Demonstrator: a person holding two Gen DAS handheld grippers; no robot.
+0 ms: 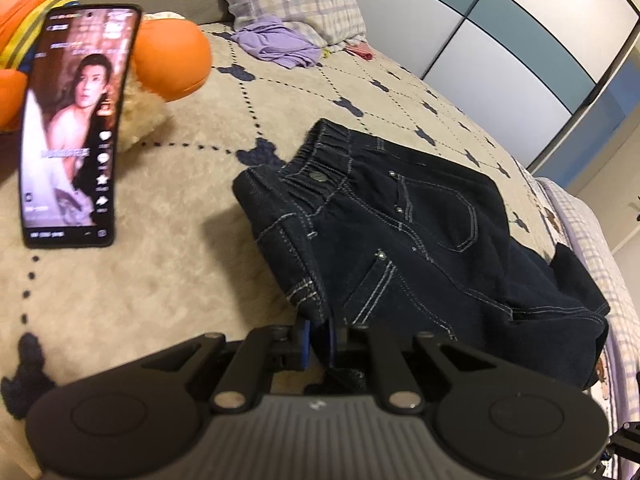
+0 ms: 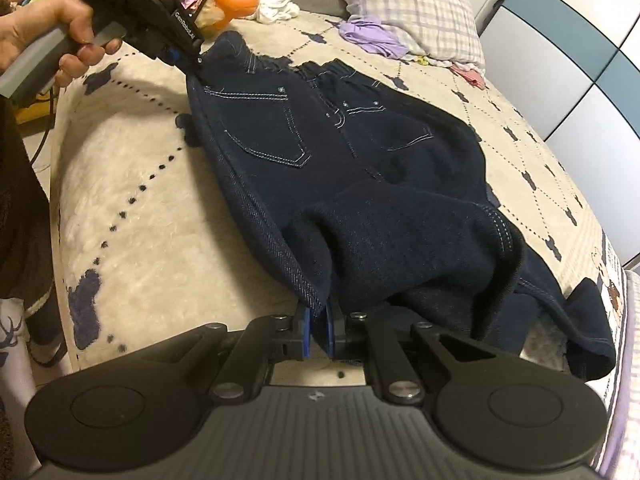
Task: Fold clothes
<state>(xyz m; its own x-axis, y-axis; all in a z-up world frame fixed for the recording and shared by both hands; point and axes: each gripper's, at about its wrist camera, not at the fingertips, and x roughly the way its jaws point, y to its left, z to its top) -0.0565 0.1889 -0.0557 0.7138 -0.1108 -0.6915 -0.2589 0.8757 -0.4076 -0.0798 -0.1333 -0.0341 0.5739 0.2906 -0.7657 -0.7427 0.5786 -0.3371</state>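
A pair of dark blue jeans (image 1: 420,232) with pale stitching lies on the beige quilted bed cover (image 1: 160,272), waistband toward the pillows. My left gripper (image 1: 318,340) is shut on the near side edge of the jeans by the waist. In the right wrist view the same jeans (image 2: 360,184) stretch from my left gripper (image 2: 188,62), held in a hand at the upper left, down to my right gripper (image 2: 318,334), which is shut on the denim edge further along the leg. The pinched edge is lifted off the cover between the two grippers.
A phone (image 1: 76,128) with a lit screen stands propped at the left, against orange and cream plush toys (image 1: 172,64). A checked pillow (image 2: 412,4), purple clothes (image 2: 372,34) and a white garment (image 2: 278,6) lie at the head. Wardrobe doors (image 2: 580,80) run along the right.
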